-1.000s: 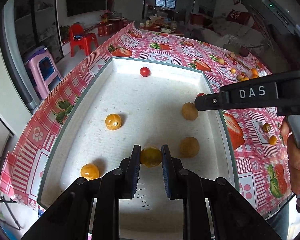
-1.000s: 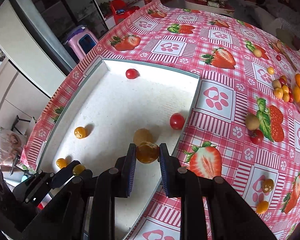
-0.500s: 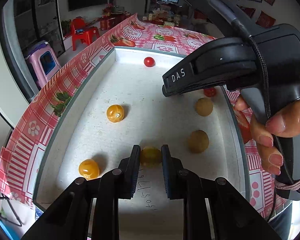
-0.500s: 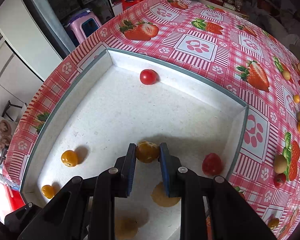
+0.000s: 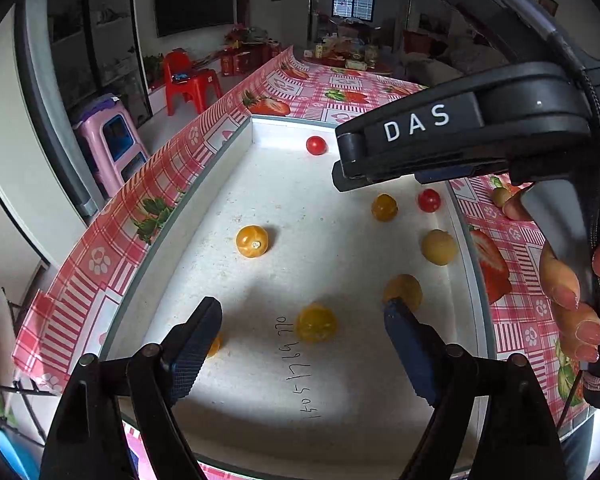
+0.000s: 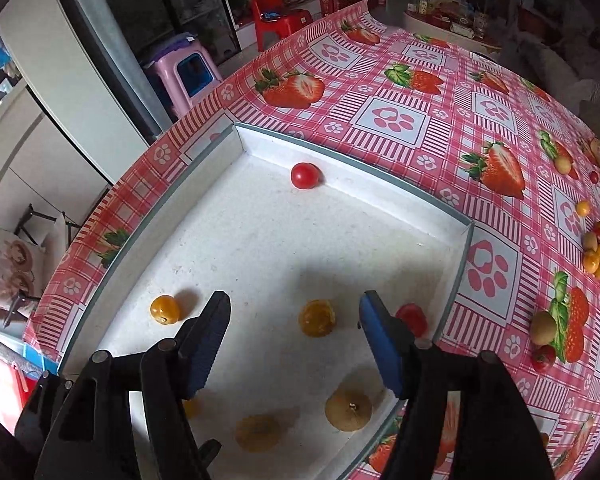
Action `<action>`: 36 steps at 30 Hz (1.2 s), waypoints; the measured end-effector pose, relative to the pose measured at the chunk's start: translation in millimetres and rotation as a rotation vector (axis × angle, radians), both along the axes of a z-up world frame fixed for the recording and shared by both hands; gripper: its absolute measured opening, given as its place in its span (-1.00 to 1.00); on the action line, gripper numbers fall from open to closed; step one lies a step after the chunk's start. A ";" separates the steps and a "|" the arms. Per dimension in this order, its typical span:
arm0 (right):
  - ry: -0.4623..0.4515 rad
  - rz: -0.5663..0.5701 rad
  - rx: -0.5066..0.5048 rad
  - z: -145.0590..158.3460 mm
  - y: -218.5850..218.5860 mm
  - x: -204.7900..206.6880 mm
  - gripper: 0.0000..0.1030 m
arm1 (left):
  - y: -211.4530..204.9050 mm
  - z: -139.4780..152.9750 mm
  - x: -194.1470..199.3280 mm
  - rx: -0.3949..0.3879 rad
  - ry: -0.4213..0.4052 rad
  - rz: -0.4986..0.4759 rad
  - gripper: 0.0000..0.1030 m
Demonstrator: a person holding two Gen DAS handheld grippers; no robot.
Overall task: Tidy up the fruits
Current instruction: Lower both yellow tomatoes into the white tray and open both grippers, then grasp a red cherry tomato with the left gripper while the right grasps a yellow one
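Both the left gripper and right gripper are hanging wide open, holding nothing. Several fruits are lying in the tray; more fruit is waiting on the desk.

The left wrist camera sits low over the near end of the white tray, looking down its length toward the room, close above its floor; the right wrist camera looks steeply down from the tray's right side. Both views share the tray's floor and the red tomato by its far wall
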State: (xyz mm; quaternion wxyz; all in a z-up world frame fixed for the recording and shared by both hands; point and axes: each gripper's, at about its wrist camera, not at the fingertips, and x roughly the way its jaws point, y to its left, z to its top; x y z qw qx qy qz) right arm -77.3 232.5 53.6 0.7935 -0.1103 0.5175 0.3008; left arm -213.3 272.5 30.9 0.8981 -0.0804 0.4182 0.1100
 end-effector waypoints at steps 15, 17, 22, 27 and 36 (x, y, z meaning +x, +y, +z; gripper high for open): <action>0.026 -0.203 0.088 10.7 -105.7 -22.1 0.75 | -1.5 17.4 -27.3 -0.048 -0.014 0.061 0.64; 0.032 -0.223 0.100 8.9 -119.5 -24.7 0.88 | -4.2 19.4 -26.7 -0.055 -0.016 0.059 0.64; 0.039 -0.283 0.145 11.2 -154.1 -30.9 1.00 | -19.1 23.8 -26.2 -0.039 -0.014 0.025 0.64; 0.064 -0.363 0.171 11.2 -196.4 -43.2 1.00 | -32.5 26.9 -25.2 -0.050 -0.018 -0.008 0.64; 0.051 -0.503 0.136 -0.6 -281.1 -72.4 1.00 | -73.0 34.8 -6.9 -0.025 -0.006 -0.101 0.64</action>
